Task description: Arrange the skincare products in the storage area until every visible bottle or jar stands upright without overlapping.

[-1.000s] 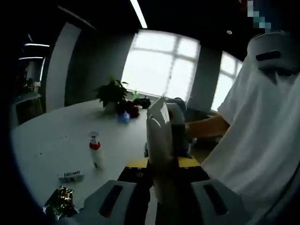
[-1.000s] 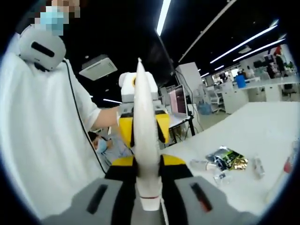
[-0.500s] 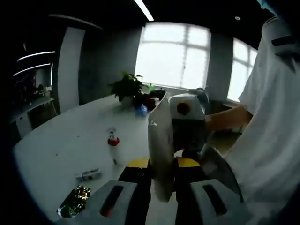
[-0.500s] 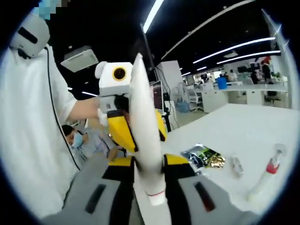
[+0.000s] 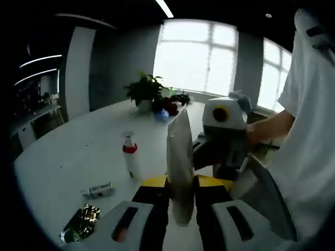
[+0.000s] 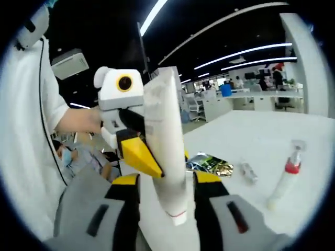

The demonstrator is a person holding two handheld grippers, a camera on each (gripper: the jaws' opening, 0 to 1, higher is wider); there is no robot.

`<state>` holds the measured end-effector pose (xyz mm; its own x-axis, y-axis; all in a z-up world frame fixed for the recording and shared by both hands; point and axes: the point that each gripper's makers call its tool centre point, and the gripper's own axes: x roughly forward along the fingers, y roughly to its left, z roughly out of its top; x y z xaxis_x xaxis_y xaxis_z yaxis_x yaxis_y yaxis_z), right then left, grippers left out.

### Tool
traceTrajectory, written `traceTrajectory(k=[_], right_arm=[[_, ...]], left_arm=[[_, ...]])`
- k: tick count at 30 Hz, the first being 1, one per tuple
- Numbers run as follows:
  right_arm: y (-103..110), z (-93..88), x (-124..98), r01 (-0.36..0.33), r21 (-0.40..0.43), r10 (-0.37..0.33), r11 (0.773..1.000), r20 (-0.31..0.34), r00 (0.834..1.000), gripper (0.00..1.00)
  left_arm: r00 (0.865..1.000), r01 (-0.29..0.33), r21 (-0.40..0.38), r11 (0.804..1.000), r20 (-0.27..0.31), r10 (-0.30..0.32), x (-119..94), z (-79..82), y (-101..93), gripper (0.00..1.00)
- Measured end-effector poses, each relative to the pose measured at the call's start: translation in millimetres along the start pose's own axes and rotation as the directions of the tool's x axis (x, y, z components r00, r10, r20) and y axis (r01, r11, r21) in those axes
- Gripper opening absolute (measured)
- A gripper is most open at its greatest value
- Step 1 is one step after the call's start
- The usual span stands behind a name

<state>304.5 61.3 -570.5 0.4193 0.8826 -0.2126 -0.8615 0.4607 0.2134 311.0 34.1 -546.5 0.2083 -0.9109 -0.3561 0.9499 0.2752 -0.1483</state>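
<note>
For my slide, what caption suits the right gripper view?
Both tools grip a white tube above a white table holding a red-collared bottle and foil packet.

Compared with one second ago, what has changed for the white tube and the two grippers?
The left gripper and right gripper have tilted apart, no longer facing head on. The flat white squeeze tube stays clamped in both grippers above the white table. The red-collared white bottle, shiny foil sachet and small white tube lie where they were.
</note>
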Motion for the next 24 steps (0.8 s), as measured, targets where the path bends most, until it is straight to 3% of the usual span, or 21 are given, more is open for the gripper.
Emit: traceTrajectory(k=[7,12,15,24], right_arm=[[-21.9,-13.2,-2.5,0.098,0.020,-0.098,0.995,-0.010,0.995,0.55],[-33.9,-18.8,-2.9,0.148,0.030,-0.147,0.989,-0.012,0.989,0.62],[-40.6,-24.6,-4.3,0.182,0.024,-0.181,0.983,-0.026,0.983,0.70],[-62.0,-39.1,-16.4,0.261,0.063,-0.259,0.963,-0.041,0.965,0.82]], left_arm=[[1.000,0.002,-0.022,1.000,0.031,-0.001,18.8,-11.3,9.6,0.15],[1.000,0.001,0.032,0.999,-0.010,-0.001,31.1,-23.7,16.1,0.15],[1.000,0.011,0.056,0.998,0.000,-0.011,37.0,-26.6,18.4,0.15],[1.000,-0.009,0.056,0.998,-0.010,0.009,51.7,-39.6,33.5,0.15]])
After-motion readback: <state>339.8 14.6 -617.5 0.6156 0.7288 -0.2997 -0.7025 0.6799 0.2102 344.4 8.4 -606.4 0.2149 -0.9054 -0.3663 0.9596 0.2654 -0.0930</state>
